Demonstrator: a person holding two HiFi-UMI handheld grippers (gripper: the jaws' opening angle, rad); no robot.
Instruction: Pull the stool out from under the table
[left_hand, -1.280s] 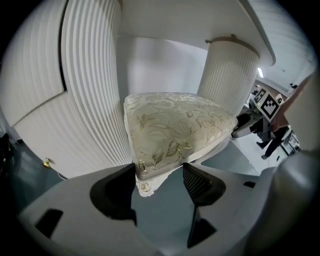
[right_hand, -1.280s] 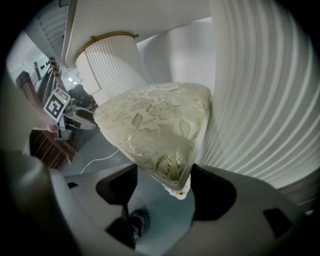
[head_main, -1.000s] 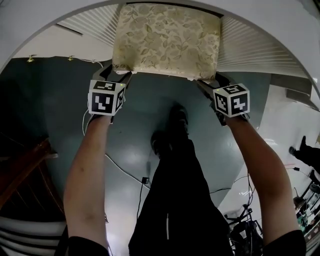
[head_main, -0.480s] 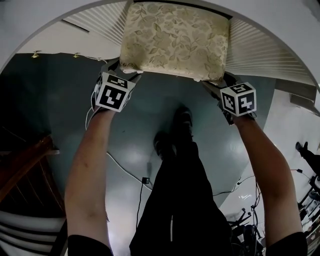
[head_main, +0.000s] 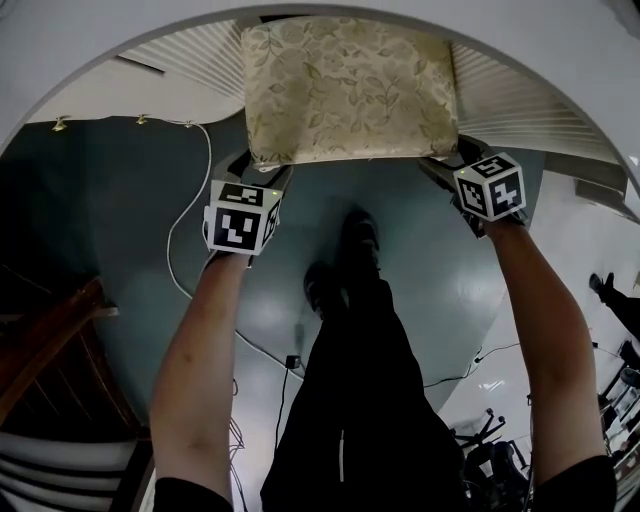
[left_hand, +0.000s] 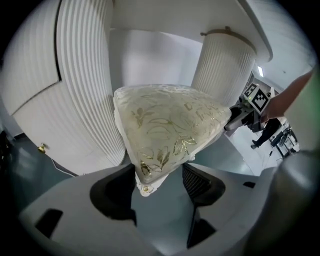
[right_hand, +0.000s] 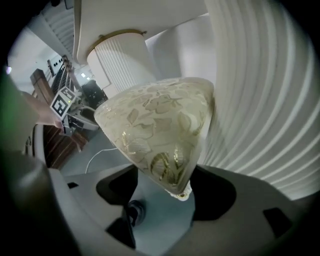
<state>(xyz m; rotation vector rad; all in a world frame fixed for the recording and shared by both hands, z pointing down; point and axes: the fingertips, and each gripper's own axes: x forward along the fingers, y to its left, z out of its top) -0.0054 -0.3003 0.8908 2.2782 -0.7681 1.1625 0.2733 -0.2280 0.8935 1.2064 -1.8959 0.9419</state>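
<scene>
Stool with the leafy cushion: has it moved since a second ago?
Yes. The stool has slid rightward in the head view, away from the small brass fittings at the dark floor's far edge.

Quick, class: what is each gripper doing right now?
Left gripper: fingers have just been closing, clamped on a near corner of the stool.
Right gripper: fingers have just been closing, clamped on the stool's other near corner.

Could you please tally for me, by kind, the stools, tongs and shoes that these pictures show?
stool: 1
tongs: 2 (left tongs, right tongs)
shoes: 2 ()
Total: 5
</scene>
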